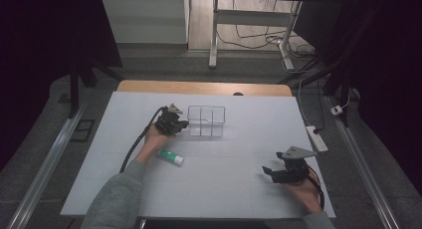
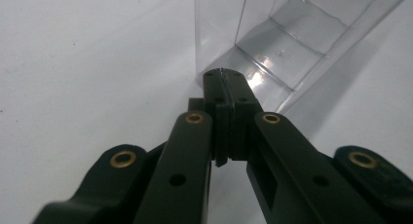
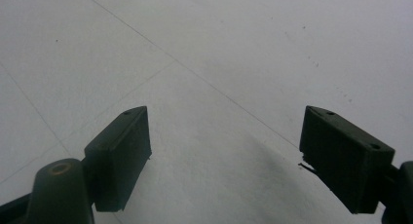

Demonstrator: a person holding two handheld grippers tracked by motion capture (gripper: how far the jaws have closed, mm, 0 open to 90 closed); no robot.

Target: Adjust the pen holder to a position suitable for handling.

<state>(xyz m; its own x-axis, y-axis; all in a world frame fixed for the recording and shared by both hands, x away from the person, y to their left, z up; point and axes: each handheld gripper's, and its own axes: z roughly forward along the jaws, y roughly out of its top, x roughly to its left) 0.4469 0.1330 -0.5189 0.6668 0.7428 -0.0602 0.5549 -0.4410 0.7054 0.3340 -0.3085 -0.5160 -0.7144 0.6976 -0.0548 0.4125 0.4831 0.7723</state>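
Where the white desk lies nearest, right gripper resting with jaws spread wide and empty, green-and-white tube, perhaps a glue stick, beside the left forearm, left gripper with jaws clenched on nothing, tips apparently touching the clear divided box mid-desk.

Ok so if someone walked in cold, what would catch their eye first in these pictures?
Probably the clear plastic divided box near the middle of the white table, with the left gripper, jaws shut, right at its left side. Next, the white and green tube lying beside the person's left forearm, and the right gripper open over bare table near the right edge.
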